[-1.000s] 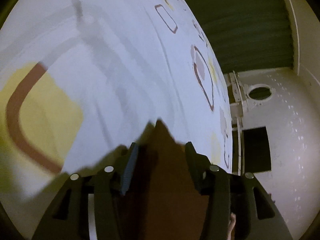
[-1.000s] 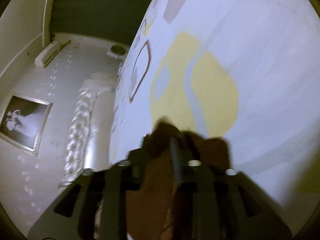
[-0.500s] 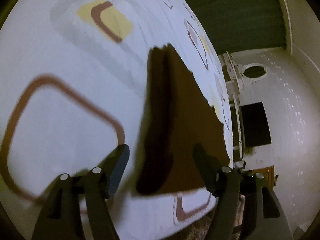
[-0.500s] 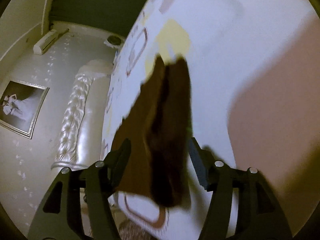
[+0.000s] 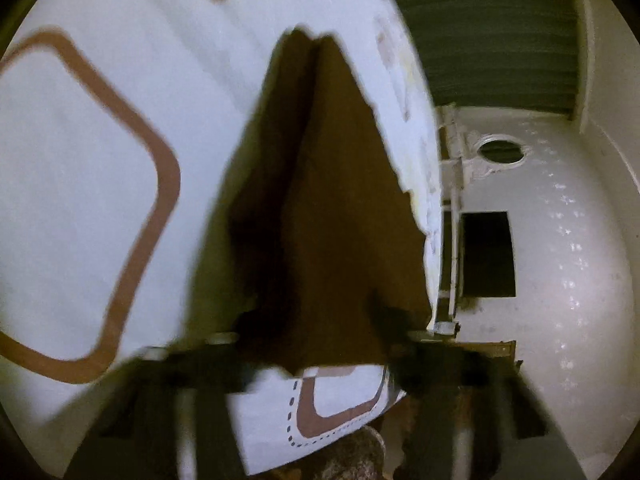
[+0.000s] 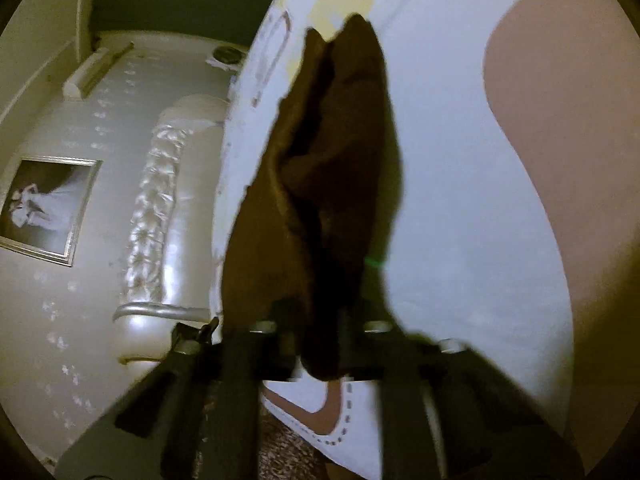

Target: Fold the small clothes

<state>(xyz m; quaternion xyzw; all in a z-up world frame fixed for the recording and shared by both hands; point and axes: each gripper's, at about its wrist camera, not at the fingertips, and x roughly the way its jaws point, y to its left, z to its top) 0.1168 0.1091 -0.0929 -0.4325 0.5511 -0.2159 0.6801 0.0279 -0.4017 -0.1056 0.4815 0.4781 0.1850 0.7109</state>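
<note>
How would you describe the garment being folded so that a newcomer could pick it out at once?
Start at the white bedspread with brown rounded-square outlines. Near its edge lies the brown garment, tapering away from the camera, the only dark, unpatterned thing on it.

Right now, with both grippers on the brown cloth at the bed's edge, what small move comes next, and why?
Probably lift both near corners a little and carry them forward over the cloth. The left hand-held gripper and right hand-held gripper have just closed on the near end of the brown cloth, which lies lengthwise on the bedsheet, so its near end can go over its far end.
</note>
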